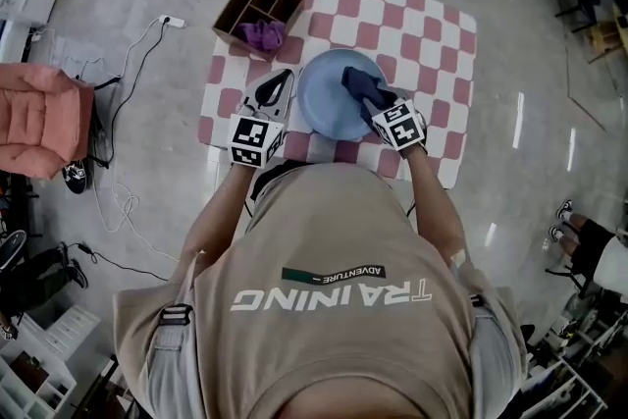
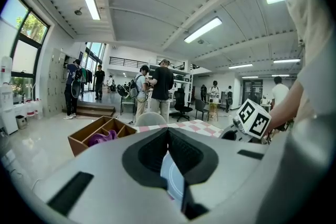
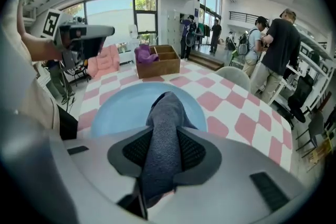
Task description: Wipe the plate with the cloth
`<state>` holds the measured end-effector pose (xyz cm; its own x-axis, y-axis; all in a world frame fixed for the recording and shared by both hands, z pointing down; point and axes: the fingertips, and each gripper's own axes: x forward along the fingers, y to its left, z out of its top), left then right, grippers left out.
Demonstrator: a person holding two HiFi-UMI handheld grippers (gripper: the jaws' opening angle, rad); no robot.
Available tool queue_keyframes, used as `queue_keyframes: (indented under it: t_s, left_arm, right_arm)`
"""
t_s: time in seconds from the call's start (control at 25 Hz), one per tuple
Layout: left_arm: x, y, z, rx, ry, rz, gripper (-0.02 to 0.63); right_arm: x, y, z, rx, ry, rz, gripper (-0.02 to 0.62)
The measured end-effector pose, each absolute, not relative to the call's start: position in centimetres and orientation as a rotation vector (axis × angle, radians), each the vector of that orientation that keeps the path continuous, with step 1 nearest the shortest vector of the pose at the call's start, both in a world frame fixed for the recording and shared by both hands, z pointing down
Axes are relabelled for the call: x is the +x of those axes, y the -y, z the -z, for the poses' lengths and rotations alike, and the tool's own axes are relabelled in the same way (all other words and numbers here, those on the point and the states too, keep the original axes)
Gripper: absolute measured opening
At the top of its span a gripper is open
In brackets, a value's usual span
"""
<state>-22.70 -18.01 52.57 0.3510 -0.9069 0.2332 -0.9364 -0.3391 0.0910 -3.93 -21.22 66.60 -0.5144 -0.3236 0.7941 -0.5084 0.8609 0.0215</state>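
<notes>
Plate [image 1: 329,98]: pale blue, round, rim clamped by left tool [image 2: 169,161].
Cloth [image 1: 365,88]: dark grey, bunched, clamped by right tool [image 3: 160,150].

Head view: the back of the person's beige shirt [image 1: 334,339] bears the word "TRAINING" in large white capitals, seen upside down. Just above it in the frame, a small dark patch [image 1: 334,273] reads "ADVENTURE" in white letters, likewise inverted. Nothing else in the three views is legible.
</notes>
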Motion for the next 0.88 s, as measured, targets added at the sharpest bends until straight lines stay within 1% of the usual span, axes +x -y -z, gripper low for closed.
queue_keyframes:
  t_s: [0.2, 0.4, 0.6, 0.88]
  left_arm:
    - [-24.0, 17.8, -52.9, 2.388, 1.695, -0.192, 0.015]
    - [-25.2, 17.0, -53.7, 2.342, 1.71, -0.162, 0.015]
    - [-25.8, 16.7, -54.7, 2.323, 1.695, -0.179, 0.015]
    - [-26.5, 16.6, -54.7, 2.336, 1.665, -0.189, 0.015]
  right_arm:
    - [-3.1, 19.8, -70.5, 0.543, 2.011, -0.33, 0.132]
    - [-3.3, 18.6, -71.1, 0.534, 1.958, -0.366, 0.132]
    - [-5.7, 15.9, -71.2, 0.405, 1.948, -0.36, 0.132]
    - [-11.1, 12.6, -71.3, 0.265, 1.974, -0.352, 0.132]
